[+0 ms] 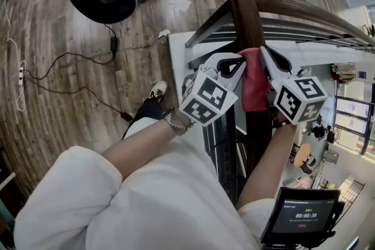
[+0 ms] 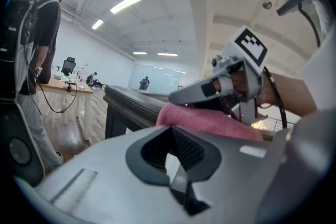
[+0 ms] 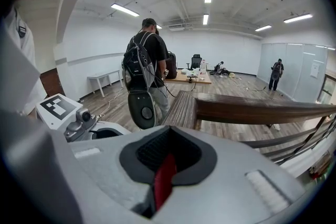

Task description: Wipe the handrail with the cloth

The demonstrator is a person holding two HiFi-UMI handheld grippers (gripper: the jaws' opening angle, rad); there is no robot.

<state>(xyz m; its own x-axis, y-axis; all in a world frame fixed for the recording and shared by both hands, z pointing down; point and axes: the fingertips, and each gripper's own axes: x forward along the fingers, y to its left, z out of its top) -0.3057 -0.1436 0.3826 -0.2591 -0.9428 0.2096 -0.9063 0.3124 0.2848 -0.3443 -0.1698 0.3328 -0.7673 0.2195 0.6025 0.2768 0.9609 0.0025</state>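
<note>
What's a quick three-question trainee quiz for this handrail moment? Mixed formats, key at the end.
1. Multiple choice: what is the right claw shut on? A) a cable B) the red cloth C) nothing
2. True or false: the red cloth lies on the floor, clear of the handrail.
3. Fill in: the jaws of the left claw are ____, with its tip right beside the cloth.

Key: 1 B. 2 false, it is draped over the handrail between the two claws. 3 shut.
</note>
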